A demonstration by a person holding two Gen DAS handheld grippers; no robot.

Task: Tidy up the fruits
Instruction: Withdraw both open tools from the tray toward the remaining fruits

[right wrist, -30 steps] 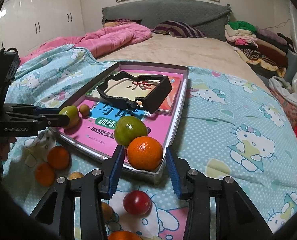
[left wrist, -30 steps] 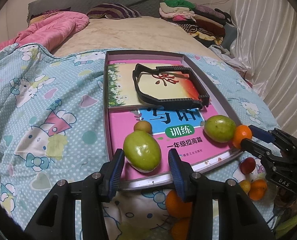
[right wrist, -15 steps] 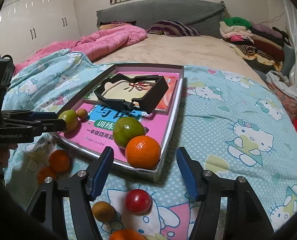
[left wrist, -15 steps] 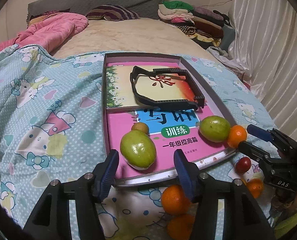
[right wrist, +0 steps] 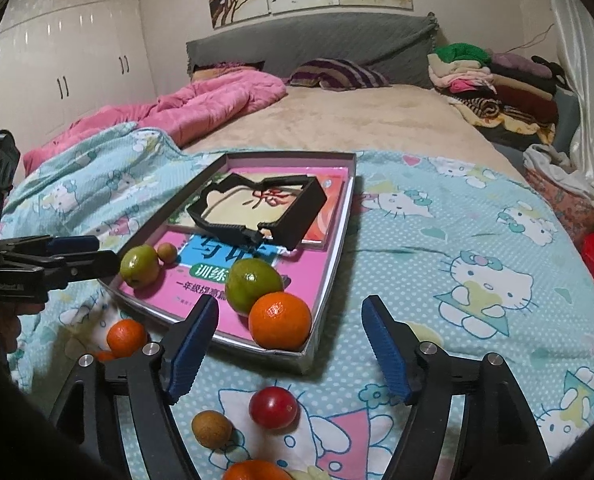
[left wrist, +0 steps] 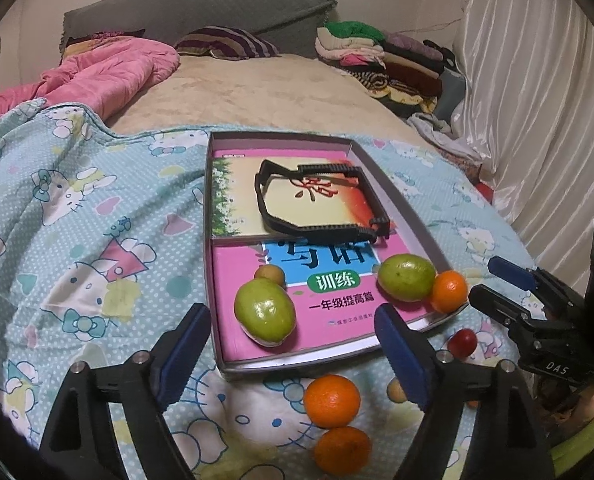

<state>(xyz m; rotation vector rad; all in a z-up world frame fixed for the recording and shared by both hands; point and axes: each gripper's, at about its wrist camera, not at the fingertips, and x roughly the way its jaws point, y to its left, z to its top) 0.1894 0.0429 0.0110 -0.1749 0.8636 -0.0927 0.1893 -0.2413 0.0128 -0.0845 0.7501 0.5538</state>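
Task roughly half done, judging by fruit count. In the tray: a green fruit just ahead of the left claw, a small brown fruit touching it on the far side, a second green fruit further right, and an orange pressed against it in the tray's near right corner. The right wrist view shows the same orange just ahead of the right claw.

Left to do: fruit lying loose on the blanket, short of the tray. Two oranges sit just below the left claw's fingers, near the tray's front wall. A red fruit and a small brown one lie between and beneath the right claw's fingers; another orange lies to its left. One more orange is cut off by the bottom edge of the right view.

Both claws released, fingers spread wide, nothing between them. Each hangs just short of the tray's near edge.

The tray also holds pink workbooks and a black plastic frame at the far end, well beyond the fruit.

Surface: a bed, soft cartoon-cat blanket, so loose fruit probably rolls easily. Beyond: pink quilt, striped pillow, grey headboard, folded clothes stacked far right, white wardrobes far left, curtain at right
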